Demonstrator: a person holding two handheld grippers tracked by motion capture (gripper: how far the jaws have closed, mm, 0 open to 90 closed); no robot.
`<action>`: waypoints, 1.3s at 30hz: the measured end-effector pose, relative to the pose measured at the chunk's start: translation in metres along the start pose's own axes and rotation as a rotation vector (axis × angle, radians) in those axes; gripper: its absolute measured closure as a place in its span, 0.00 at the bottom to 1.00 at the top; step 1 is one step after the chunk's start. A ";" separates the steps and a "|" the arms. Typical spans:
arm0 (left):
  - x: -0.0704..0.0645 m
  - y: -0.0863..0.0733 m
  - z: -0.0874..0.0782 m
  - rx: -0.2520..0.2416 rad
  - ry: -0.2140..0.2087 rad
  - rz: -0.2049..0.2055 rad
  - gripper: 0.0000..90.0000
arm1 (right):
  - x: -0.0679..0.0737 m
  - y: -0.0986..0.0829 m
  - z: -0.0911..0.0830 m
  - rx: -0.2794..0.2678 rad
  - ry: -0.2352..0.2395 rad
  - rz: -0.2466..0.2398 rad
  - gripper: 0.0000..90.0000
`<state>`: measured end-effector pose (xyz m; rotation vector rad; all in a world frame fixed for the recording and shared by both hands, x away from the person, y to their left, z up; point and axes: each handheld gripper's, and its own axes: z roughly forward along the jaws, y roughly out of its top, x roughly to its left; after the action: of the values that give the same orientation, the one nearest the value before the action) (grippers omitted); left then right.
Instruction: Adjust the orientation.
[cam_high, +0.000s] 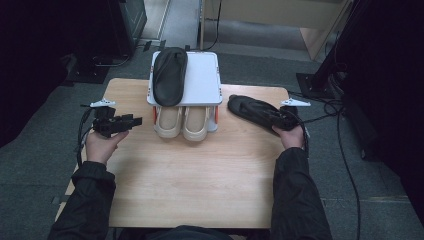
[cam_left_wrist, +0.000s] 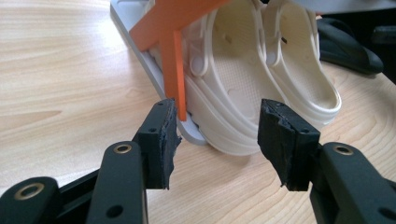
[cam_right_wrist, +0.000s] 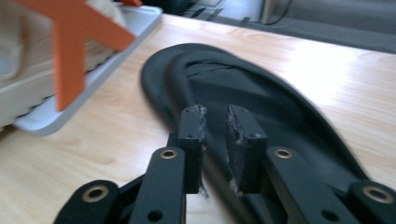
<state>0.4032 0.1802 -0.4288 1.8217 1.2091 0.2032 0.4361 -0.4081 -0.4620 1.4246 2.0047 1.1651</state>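
My right gripper has its jaws pinched on the edge of a flat black rubber slipper lying on the pale wooden table, just right of the white two-tier shoe rack. My left gripper hovers with jaws spread and empty, aimed at the cream foam clogs on the rack's lower tier. A second black slipper lies on the top shelf.
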 end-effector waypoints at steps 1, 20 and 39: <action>0.001 -0.001 0.001 0.011 -0.006 0.003 0.53 | -0.002 -0.001 0.001 -0.004 -0.007 0.003 0.86; 0.009 -0.012 0.011 0.046 -0.012 0.018 0.52 | -0.007 -0.013 0.013 0.090 -0.014 0.015 0.87; 0.013 -0.011 0.011 0.026 -0.045 -0.002 0.53 | 0.030 -0.013 0.024 0.109 0.091 -0.009 0.86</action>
<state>0.4090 0.1847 -0.4475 1.8378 1.1872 0.1449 0.4349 -0.3732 -0.4826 1.4369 2.1651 1.1518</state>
